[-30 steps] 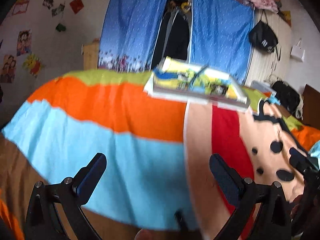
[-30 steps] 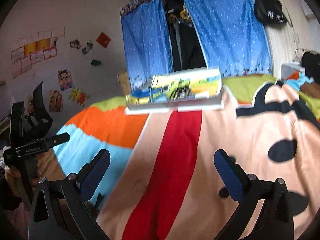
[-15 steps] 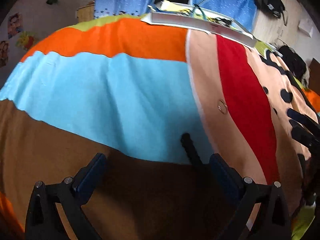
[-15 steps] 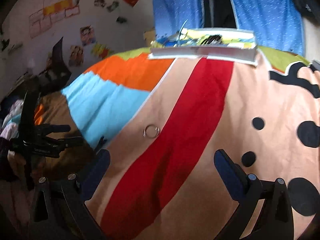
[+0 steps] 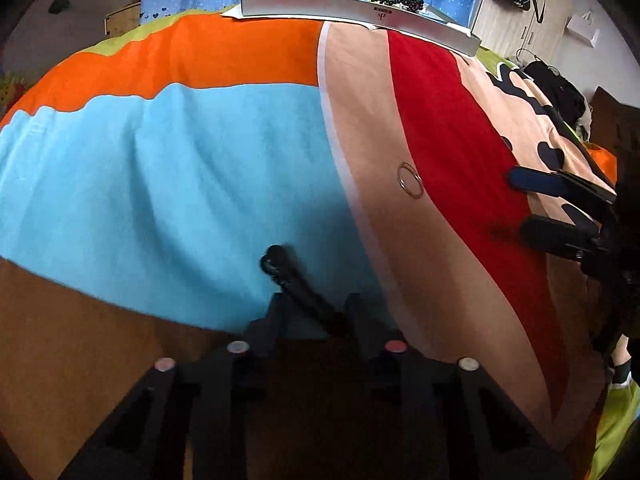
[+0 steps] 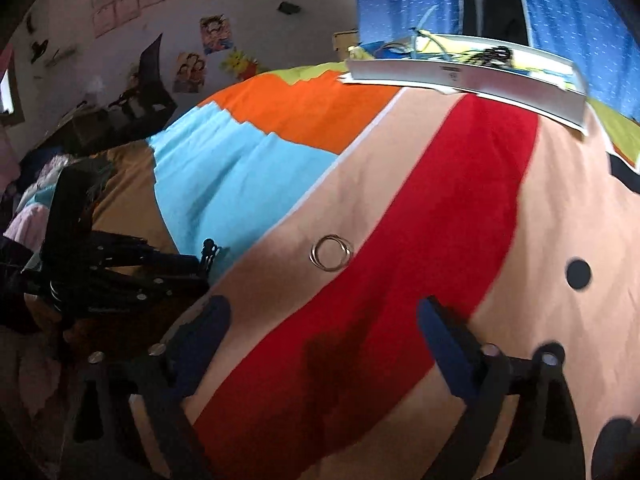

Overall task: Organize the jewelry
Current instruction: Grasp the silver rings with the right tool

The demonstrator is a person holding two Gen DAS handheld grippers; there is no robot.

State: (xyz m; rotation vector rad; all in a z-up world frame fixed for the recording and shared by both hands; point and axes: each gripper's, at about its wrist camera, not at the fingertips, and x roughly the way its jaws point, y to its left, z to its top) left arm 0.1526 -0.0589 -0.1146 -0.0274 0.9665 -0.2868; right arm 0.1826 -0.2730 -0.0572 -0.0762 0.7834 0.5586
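Lying on the bedspread (image 6: 400, 208), a silver ring (image 6: 331, 252) is seen ahead of the right gripper (image 6: 324, 320), whose jaws, just narrowing, stand apart and empty. A black beaded strand (image 5: 296, 284) is flanked by the left gripper (image 5: 316, 316), just closing; contact cannot be told.

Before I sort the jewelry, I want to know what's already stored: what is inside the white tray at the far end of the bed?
Over the white tray's front wall show dark beads, a light blue strap and yellow-and-blue packaging. The wall hides the tray's floor.
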